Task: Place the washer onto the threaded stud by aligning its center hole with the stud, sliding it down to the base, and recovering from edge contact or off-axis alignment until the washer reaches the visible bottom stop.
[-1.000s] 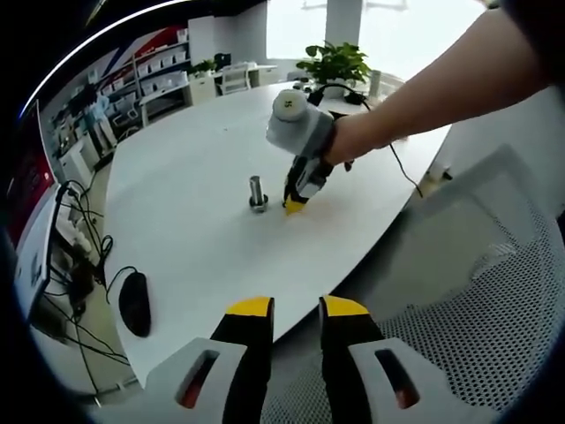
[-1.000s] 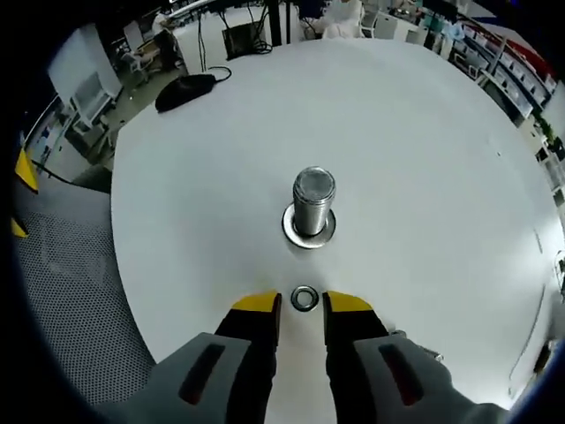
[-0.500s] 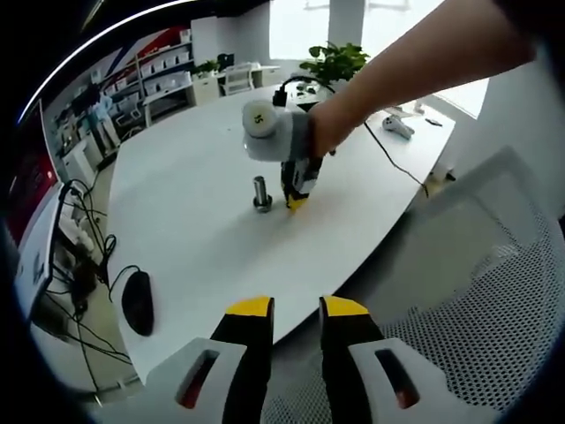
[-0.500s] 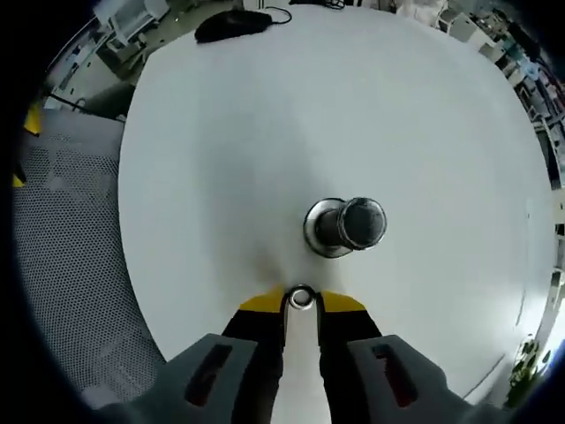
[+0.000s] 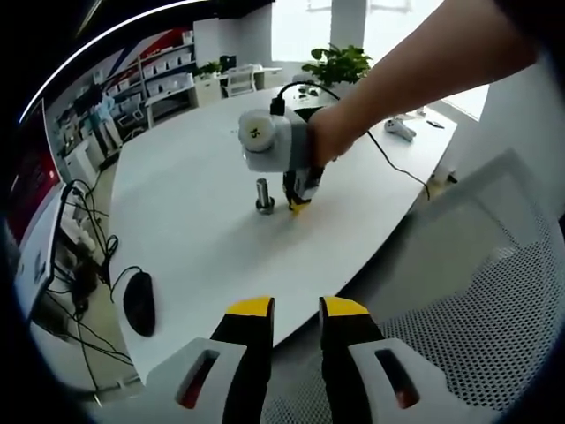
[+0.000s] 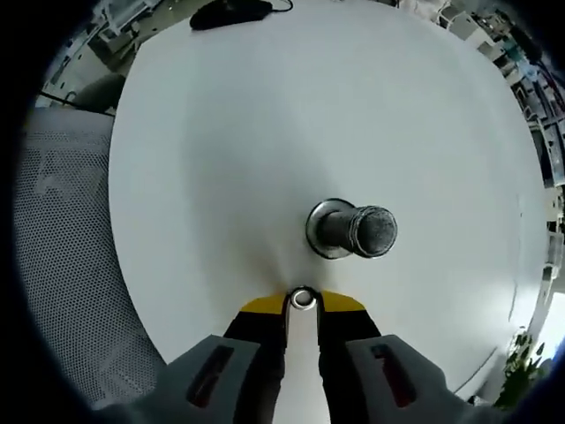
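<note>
Most of the job is not done yet. The right gripper [image 6: 302, 303] has its two yellow tips pressed in on the small round washer [image 6: 302, 298], which sits right between them, low down at the white table [image 6: 221, 132]. I cannot tell if the washer has left the table top or is lying on it. The threaded stud [image 6: 357, 230] stands on its wide round base just beside the washer, a little way off, and nothing is on it. So the washer has been caught, but it has not gone over the stud. I think the next part is to lift the washer, line its hole up with the top of the stud, and let it slide down to the base. If it sits crooked or bumps the edge, it may need a small wiggle. The left gripper [image 5: 294, 309] waits near the table edge with its jaws a little apart and nothing in them. From there the right gripper [image 5: 300, 190] shows beside the stud [image 5: 264, 194].
</note>
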Available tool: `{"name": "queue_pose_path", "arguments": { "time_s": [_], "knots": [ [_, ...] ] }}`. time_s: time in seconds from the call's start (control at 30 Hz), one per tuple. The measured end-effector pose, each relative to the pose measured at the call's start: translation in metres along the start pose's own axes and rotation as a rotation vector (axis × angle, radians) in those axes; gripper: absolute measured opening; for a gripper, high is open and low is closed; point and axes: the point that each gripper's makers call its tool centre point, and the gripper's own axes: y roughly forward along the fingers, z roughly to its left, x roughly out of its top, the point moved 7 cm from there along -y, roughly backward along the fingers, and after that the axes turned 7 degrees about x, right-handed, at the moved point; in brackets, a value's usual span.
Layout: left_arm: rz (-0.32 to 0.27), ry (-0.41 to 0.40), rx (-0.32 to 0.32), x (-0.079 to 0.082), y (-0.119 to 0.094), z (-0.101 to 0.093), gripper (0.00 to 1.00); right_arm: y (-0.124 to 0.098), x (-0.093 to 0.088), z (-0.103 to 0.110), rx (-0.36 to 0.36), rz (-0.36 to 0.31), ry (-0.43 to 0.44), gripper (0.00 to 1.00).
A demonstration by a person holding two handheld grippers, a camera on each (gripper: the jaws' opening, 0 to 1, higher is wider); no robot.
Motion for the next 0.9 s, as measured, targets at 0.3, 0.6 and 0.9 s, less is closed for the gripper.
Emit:
{"name": "queue_pose_path", "arguments": {
  "time_s": [0.3,0.6,0.9],
  "knots": [
    [0.003,0.002,-0.003,0.0,-0.002,-0.001,0.18,-0.005,-0.015,0.006,0.016,-0.113,0.122,0.14],
    [-0.003,0.011,-0.013,0.002,-0.004,-0.003,0.18,-0.012,-0.045,0.002,-0.006,-0.18,0.225,0.14],
    [-0.015,0.004,-0.008,0.003,-0.003,0.0,0.18,-0.043,-0.068,-0.013,-0.045,-0.278,0.337,0.14]
  ]
}}
